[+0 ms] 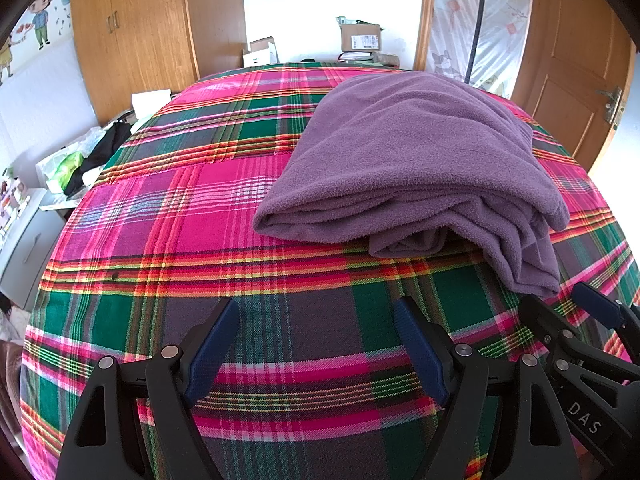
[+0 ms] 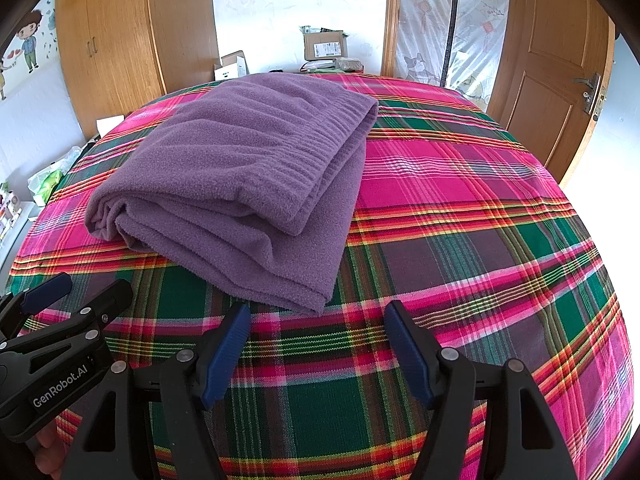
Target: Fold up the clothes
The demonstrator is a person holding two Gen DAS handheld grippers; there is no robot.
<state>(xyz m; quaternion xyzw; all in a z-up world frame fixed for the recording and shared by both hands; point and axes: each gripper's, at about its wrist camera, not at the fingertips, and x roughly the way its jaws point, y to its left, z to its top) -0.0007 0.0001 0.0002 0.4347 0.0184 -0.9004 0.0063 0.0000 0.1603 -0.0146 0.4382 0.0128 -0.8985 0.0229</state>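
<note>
The purple garment (image 1: 416, 168) lies on the plaid bed cover (image 1: 248, 280), in the middle of the bed and a little toward the near edge. It is already folded into a thick bundle of several layers, with the elastic waistband at the far right corner in the right wrist view (so it is probably fleece trousers). The top layers are quite tidy. The lowest layer, however, sticks out at the near right side as a loose flap, and the near left end is a rounded roll and not a flat edge.

The left gripper (image 1: 316, 340) has its fingers wide apart, with only the bed cover between them. The right gripper (image 2: 316, 340) is also wide and holds nothing. Both hang just near the garment, side by side, and do not touch it.

I judge that the folding is mostly done. What may remain is small: to tuck or straighten the flap that sticks out, and maybe to press the bundle flatter. No other clothes to fold are visible on the bed.
</note>
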